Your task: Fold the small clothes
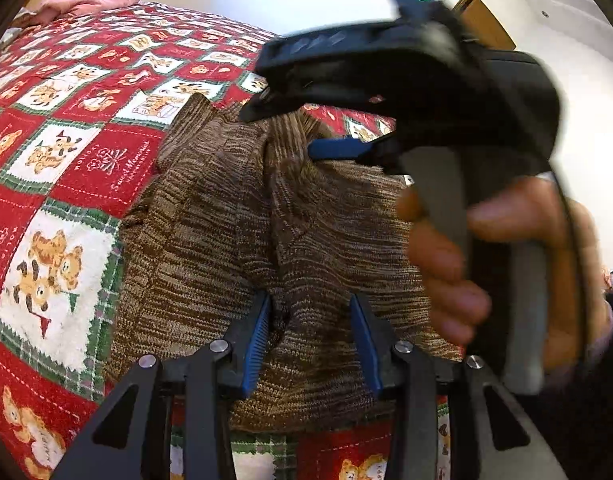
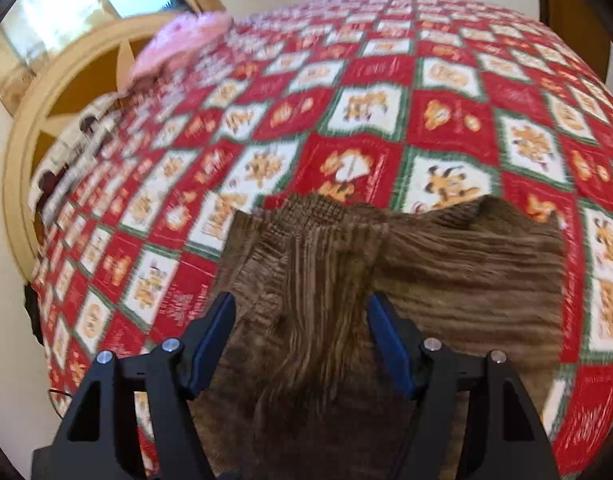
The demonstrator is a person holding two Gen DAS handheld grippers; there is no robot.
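Right now your brown knit garment [image 1: 234, 240] lies on the red, white and green bear-print quilt [image 1: 66, 152] that covers the bed, partly gathered toward its middle, with a raised ridge of fabric running down it. That ridge is probably why both of your tools are aimed at the same strip of cloth.

Your left gripper [image 1: 310, 340] points down at the near part of the garment with its blue pads apart. The knit shows between them, but neither pad presses on it, so it is released and holding nothing. Keeping it low and close over the cloth suits either pinning the near edge or taking a fresh pinch.

Your right gripper [image 2: 302, 340] also stands with its jaws wide over the garment [image 2: 386, 280], straddling the bunched band without closing on it. In the left wrist view you can see that same tool [image 1: 334, 136] from the side, your hand [image 1: 486, 264] wrapped round its grey handle, one blue fingertip [image 1: 334, 148] touching or just above the top of the ridge; which of the two the blur does not let you tell.

Judging from this, the fold is only partly made: the garment is not yet a neat packet, and its far edge is uneven. A pink bundle of cloth [image 2: 178, 40] sits well apart near the headboard, out of your working area.
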